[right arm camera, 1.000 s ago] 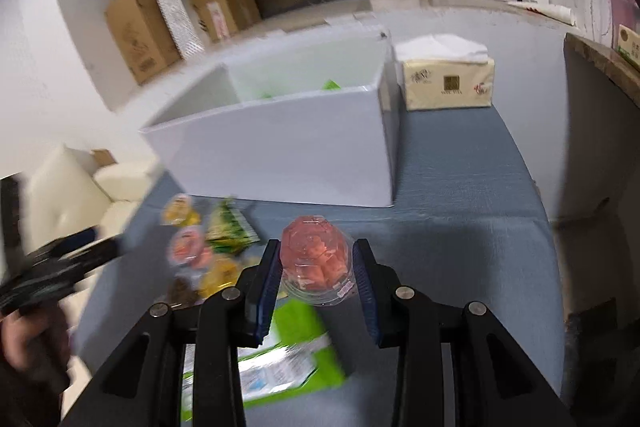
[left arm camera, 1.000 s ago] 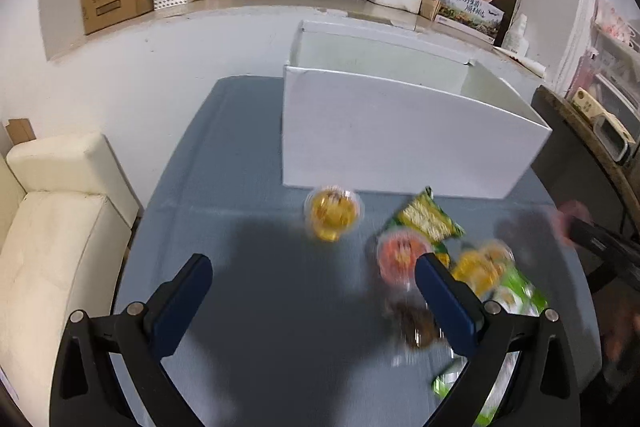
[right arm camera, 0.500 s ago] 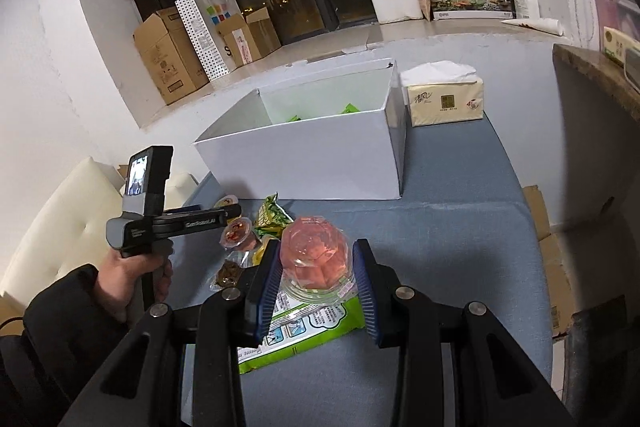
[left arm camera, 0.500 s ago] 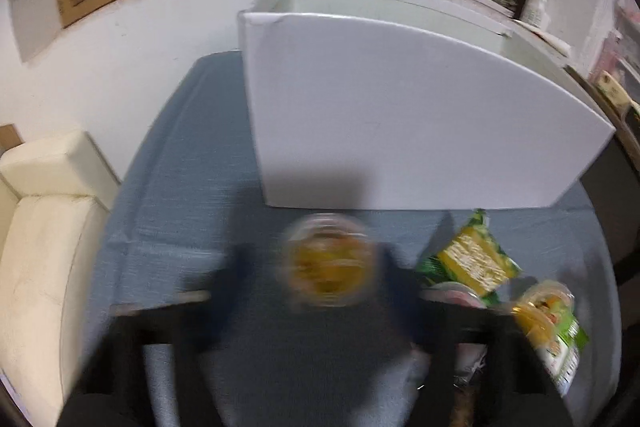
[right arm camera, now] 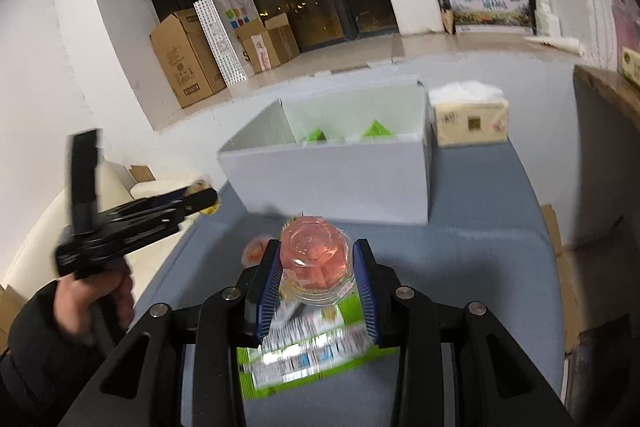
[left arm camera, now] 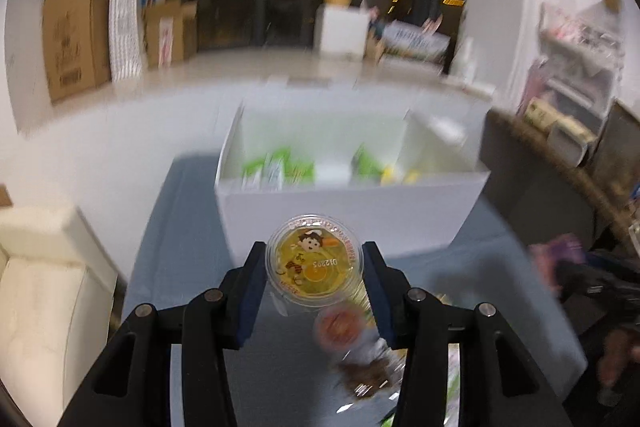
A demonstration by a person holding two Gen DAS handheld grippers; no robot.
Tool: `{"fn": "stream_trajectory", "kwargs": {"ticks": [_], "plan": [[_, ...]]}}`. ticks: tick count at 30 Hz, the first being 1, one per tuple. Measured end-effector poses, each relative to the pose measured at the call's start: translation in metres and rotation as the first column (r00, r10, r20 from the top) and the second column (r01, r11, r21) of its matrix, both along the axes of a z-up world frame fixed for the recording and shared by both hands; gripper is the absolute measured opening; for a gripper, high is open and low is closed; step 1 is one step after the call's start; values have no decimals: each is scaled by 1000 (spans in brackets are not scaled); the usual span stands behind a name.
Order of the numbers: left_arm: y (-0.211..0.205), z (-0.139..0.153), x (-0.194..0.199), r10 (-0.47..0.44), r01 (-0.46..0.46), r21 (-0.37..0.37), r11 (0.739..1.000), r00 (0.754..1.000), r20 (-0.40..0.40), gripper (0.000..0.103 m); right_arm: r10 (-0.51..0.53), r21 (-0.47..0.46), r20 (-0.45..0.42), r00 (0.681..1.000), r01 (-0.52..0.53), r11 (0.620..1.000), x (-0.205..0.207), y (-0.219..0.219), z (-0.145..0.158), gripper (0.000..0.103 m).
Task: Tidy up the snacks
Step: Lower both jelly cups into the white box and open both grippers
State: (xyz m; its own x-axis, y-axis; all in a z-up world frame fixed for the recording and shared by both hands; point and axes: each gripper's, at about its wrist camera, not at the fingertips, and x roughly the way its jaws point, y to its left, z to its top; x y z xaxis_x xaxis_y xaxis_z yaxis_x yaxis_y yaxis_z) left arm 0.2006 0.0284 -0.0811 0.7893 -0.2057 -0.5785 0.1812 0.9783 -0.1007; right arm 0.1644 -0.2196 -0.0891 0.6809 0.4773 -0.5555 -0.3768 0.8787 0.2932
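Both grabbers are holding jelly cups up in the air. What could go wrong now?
1. The yellow jelly cup is round and smooth, pinched only at its sides by the left gripper; it could slip and drop onto the snacks below.
2. The pink jelly cup in the right gripper could bump the near wall of the white box if not carried high enough.
3. Both cups head for one box, so the grippers might collide.

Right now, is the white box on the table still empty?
No. The right wrist view shows green packets already lying inside the white box.
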Motion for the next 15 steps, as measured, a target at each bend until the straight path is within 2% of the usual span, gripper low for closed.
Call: {"fn": "stream_trajectory", "kwargs": {"ticks": [4, 8, 12, 15], "plan": [[-14, 37, 18, -39, 38, 12, 999, 997, 63, 52, -1, 21, 25, 1000, 0, 1000, 33, 7, 20, 39], [-23, 52, 48, -50, 50, 14, 999, 996, 77, 52, -21, 15, 47, 999, 20, 1000, 71, 16, 34, 39], [-29, 47, 85, -41, 40, 16, 999, 999, 33, 52, -54, -2, 32, 998, 54, 999, 115, 23, 36, 39], [-31, 28, 116, -24, 25, 37, 999, 999, -29, 52, -69, -30, 1, 998, 69, 997, 143, 28, 27, 39]]}}
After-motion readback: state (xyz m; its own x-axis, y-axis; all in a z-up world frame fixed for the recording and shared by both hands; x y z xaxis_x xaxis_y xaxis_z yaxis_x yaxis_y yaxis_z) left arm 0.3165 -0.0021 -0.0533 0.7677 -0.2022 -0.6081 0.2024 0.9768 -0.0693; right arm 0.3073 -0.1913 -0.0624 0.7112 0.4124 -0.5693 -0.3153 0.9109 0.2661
